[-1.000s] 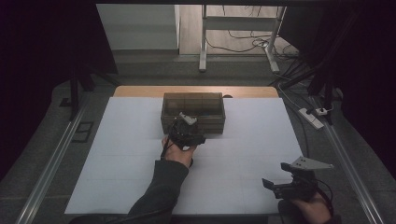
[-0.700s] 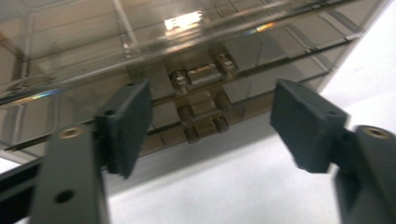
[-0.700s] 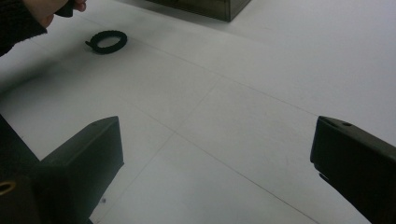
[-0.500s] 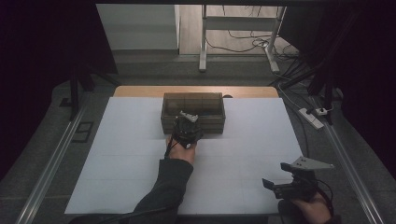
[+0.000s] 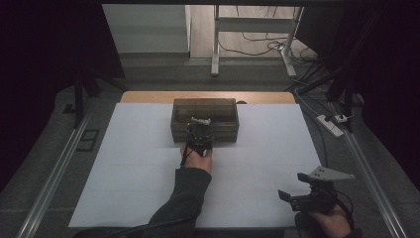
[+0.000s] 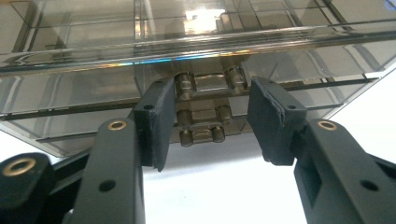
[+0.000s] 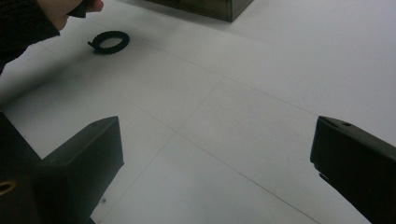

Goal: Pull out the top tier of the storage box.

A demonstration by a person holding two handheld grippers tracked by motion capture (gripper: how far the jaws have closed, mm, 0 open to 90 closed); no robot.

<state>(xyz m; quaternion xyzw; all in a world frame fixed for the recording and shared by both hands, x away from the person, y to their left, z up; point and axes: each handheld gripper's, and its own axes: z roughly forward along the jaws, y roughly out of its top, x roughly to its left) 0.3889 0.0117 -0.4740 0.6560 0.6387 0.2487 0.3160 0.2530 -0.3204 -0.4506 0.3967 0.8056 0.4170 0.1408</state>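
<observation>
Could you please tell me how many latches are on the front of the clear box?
2: the upper latch and the lower latch, stacked between the left gripper pads; others may be hidden.

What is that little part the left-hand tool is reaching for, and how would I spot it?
Start at the white table sheet and find the smoky see-through box at its far middle. Low on the box's near wall sits a small latch, framed between the left gripper jaws, which have just been closing. Its brassy knobs mark it out from the plain plastic around it.
</observation>
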